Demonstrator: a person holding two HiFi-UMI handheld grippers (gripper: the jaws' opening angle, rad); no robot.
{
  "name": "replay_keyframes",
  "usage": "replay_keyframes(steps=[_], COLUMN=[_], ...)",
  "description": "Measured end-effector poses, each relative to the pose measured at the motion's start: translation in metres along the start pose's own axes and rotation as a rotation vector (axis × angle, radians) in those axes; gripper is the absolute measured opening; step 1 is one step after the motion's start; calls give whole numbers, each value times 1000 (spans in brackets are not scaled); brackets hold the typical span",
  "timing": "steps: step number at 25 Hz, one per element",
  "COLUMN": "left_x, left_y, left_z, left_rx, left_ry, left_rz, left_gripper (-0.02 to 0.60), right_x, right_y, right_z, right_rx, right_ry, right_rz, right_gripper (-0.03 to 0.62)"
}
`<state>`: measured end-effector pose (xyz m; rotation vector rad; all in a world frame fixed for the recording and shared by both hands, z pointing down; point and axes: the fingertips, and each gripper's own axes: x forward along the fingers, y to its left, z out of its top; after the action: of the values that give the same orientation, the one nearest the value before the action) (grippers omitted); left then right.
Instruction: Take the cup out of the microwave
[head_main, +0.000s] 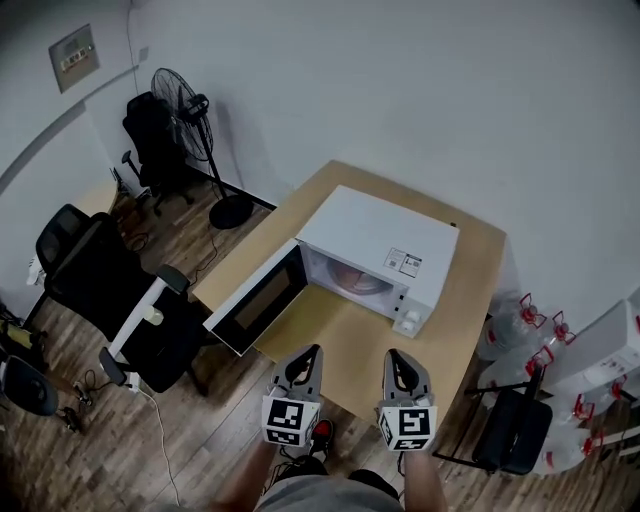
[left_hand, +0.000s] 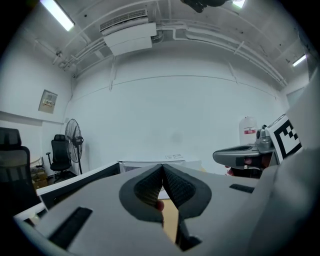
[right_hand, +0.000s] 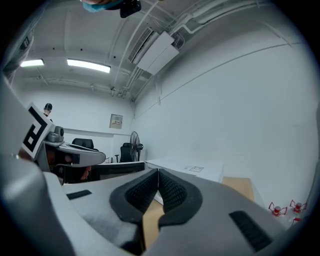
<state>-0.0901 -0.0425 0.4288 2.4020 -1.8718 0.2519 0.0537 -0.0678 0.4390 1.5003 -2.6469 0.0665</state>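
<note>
A white microwave (head_main: 380, 250) stands on a wooden table (head_main: 350, 340) with its door (head_main: 258, 298) swung open to the left. Something pinkish-red (head_main: 358, 282) sits inside the cavity; its shape is too small to tell. My left gripper (head_main: 312, 350) and right gripper (head_main: 393, 355) hover side by side over the table's near edge, pointing at the microwave and apart from it. Both are shut with nothing between the pads. In the left gripper view the shut left gripper (left_hand: 162, 167) faces the microwave (left_hand: 170, 161). In the right gripper view the right gripper (right_hand: 158, 172) is shut too, with the microwave (right_hand: 190, 169) beyond it.
A standing fan (head_main: 185, 110) and black office chairs (head_main: 90, 270) are to the left on the wood floor. Water bottles (head_main: 530, 330) and a black stool (head_main: 515, 430) stand to the right of the table. The white wall runs close behind the microwave.
</note>
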Motion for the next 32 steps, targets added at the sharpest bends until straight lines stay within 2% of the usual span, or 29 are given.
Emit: replay_keyframes(steps=[14,25,32], left_x=[102,176,214], left_y=[63,79,83], left_z=[-30,-70,-100], left_rx=[10,10,-18], left_ry=[67,129,157], left_rz=[-118,-207,-233], left_gripper=[23,23,23], right_x=[88,148,176], right_y=[-10,-33,-39], right_z=[-37,-80,-111], right_rx=[62,96,119], right_ry=[64,116,149], right_rz=[-125,-198,-203], right_gripper=[18,18,18])
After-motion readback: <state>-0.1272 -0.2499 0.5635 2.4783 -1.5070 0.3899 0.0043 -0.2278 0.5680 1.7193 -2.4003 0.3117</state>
